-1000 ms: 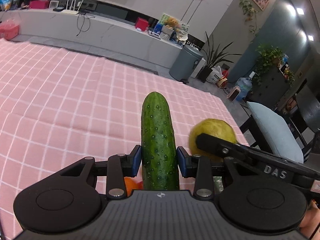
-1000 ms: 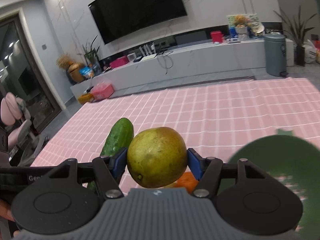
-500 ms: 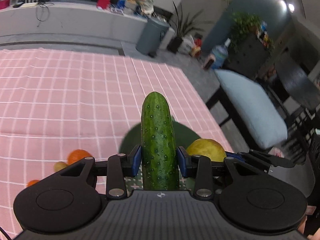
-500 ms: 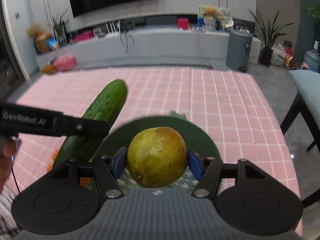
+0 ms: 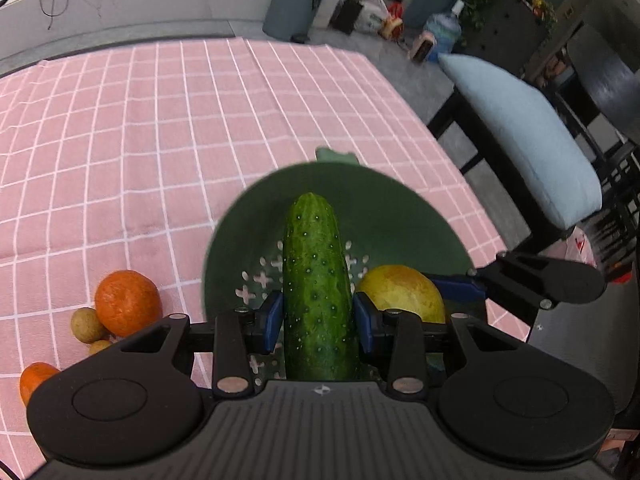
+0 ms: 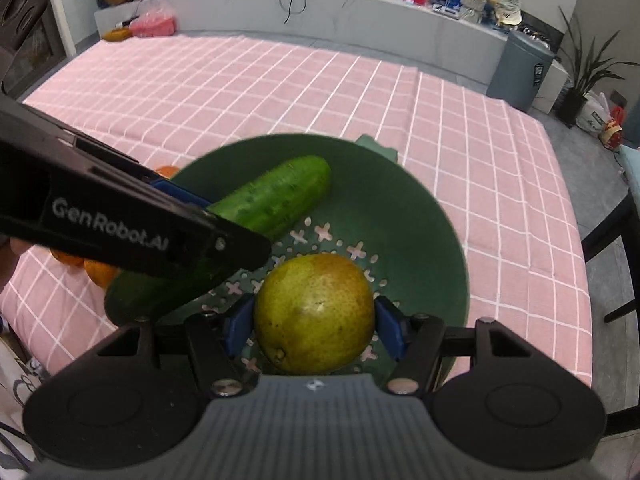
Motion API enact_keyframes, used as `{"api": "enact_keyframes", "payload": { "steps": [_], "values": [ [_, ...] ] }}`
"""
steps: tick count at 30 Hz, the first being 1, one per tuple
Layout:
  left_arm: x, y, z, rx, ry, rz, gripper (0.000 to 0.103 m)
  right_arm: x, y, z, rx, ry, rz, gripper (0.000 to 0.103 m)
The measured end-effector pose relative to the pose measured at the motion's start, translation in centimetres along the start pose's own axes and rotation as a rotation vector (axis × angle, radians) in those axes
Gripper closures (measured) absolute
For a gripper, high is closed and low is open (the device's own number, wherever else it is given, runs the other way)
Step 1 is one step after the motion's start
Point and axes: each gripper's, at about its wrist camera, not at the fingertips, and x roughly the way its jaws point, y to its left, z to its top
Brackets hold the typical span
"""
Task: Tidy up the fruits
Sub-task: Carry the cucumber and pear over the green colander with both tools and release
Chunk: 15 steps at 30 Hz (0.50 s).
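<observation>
So both tongs are loaded right now. Left tongs point(image 5: 318, 316) are clamped on the cucumber point(image 5: 316, 280), blue pads point(image 5: 272, 318) pressed against its sides, and it sticks straight out toward 12 o'clock over the green bowl point(image 5: 400, 208). In the right wrist view the same cucumber point(image 6: 276, 200) comes in slanted from 9 o'clock, tip reaching over the bowl point(image 6: 420, 216) toward 12, with the left tongs point(image 6: 192, 216) lying dark across its middle.

Right tongs point(image 6: 314, 320) are closed around the pear point(image 6: 314, 314), one blue pad point(image 6: 390, 330) on each side, and the pear hangs right over the bowl's bottom with the cross-shaped holes point(image 6: 324, 232). I can't tell if it touches the bottom. From the left view, the pear point(image 5: 400, 292) sits at about 3 o'clock of the cucumber, just beside it, with the right tongs point(image 5: 460, 286) reaching in from the right edge.

Bowl is on the surface with the pink checked cloth point(image 5: 140, 120), near its right edge. Out on the cloth at 9 o'clock of the bowl there's an orange point(image 5: 127, 302), a small brownish fruit point(image 5: 86, 323) touching it, plus another orange point(image 5: 36, 378) at the bottom left, partly hidden by the tongs' body.
</observation>
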Motion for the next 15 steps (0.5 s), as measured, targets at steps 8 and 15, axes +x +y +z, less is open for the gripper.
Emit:
{"api": "enact_keyframes", "payload": {
  "steps": [8, 15],
  "values": [
    [1.3, -1.0, -0.1, 0.061, 0.044, 0.062, 0.061, 1.4, 0.9, 0.1, -0.060, 0.058, -0.003, 0.042],
    [2.1, -2.1, 0.0, 0.125, 0.081, 0.108, 0.061, 2.0, 1.8, 0.1, -0.121, 0.078, -0.020, 0.042]
  ]
}}
